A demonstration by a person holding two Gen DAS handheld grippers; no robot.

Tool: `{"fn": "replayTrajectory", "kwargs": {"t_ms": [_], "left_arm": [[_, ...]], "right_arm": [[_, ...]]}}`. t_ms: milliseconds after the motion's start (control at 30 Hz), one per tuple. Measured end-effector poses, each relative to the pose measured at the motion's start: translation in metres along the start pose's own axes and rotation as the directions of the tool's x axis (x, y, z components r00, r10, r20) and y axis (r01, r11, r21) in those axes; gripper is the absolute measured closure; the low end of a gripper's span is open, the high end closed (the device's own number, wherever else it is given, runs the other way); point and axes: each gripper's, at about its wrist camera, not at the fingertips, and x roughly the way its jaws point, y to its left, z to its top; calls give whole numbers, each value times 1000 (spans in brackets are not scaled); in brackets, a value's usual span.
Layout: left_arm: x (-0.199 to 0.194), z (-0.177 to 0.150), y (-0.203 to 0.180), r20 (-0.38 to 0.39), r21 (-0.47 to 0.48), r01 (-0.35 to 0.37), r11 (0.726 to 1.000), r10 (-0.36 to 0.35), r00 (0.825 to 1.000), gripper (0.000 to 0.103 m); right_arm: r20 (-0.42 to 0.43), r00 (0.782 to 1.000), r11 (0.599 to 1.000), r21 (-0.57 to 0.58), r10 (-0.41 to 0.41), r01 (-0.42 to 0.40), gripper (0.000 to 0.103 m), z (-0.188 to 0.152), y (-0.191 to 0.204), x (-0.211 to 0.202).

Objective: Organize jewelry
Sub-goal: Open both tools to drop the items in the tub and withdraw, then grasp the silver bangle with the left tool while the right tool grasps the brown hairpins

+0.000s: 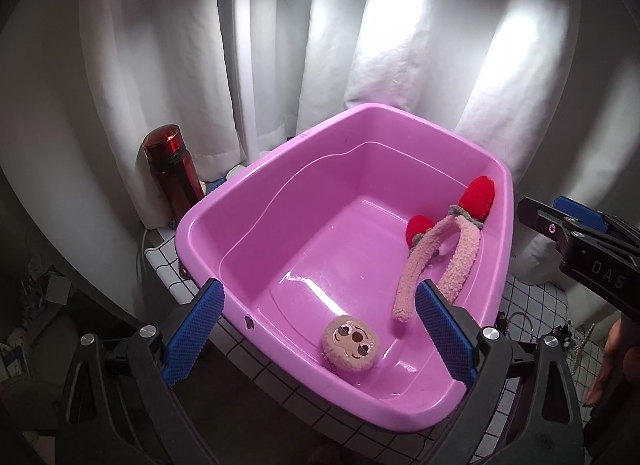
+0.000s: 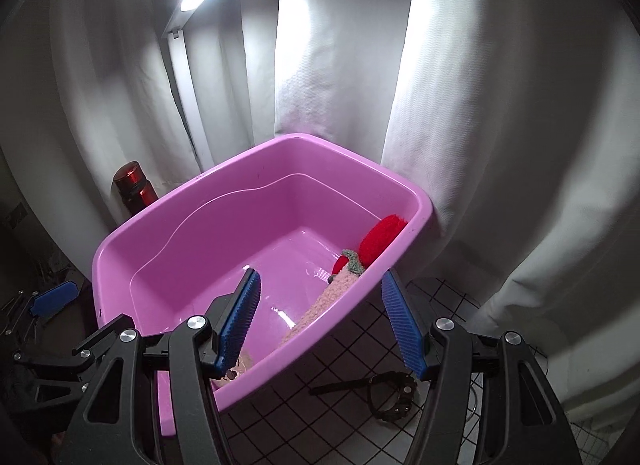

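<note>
A pink plastic tub (image 1: pixel 280 169) stands on the white tiled table. In it lie a fuzzy pink headband with red strawberries (image 1: pixel 460 249) and a round plush face clip (image 1: pixel 351 343). My left gripper (image 1: pixel 316 329) is open and empty, over the tub's near rim. My right gripper (image 2: pixel 320 321) is open and empty, straddling the tub's right rim (image 2: pixel 384 261); the headband (image 2: pixel 344 285) shows between its fingers. A black watch (image 2: pixel 390 395) lies on the tiles under the right gripper. A pearl necklace (image 1: pixel 580 345) and small dark pieces lie on the tiles to the right.
A dark red bottle (image 1: pixel 172 169) stands left of the tub against the white curtain (image 1: pixel 384 45); it also shows in the right wrist view (image 2: pixel 134 187). The tiled table (image 2: pixel 352 357) ends just left of the tub, with clutter below.
</note>
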Motion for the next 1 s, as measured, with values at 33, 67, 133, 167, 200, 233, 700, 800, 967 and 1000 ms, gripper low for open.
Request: {"fn": "replayTrajectory", "kwargs": {"t_ms": [33, 67, 133, 167, 200, 233, 700, 800, 967, 1000], "left_arm": [[-5, -3, -3, 4, 3, 6, 1000, -6, 1000, 8], [-10, -5, -6, 7, 7, 14, 1000, -14, 1000, 8], [-19, -11, -13, 13, 14, 30, 999, -30, 999, 8], [-24, -14, -17, 16, 19, 38, 999, -39, 999, 8], [-28, -17, -21, 19, 23, 48, 999, -49, 999, 8], [-32, -21, -26, 21, 28, 58, 998, -59, 998, 8], [-54, -92, -111, -40, 113, 268, 957, -265, 963, 6], [-45, -113, -130, -84, 142, 278, 950, -269, 960, 6], [-16, -147, -147, -157, 158, 279, 947, -255, 954, 6], [-10, -153, -148, -170, 159, 274, 949, -247, 954, 6]], "right_arm": [[2, 1000, 1000, 6, -3, 3, 43, -6, -2, -5], [5, 1000, 1000, 14, -4, 4, 43, -12, -4, -10], [8, 1000, 999, 32, -8, 7, 42, -25, -9, -21], [10, 1000, 999, 42, -12, 11, 42, -32, -13, -27], [12, 1000, 999, 52, -17, 16, 42, -41, -16, -34], [14, 1000, 998, 63, -23, 22, 41, -48, -22, -41], [-75, 983, 944, 276, -165, 180, 39, -189, -137, -114], [-120, 978, 926, 320, -170, 200, 39, -216, -156, -114], [-152, 980, 920, 351, -129, 176, 39, -248, -163, -101], [-159, 980, 921, 349, -122, 171, 39, -253, -162, -97]]}}
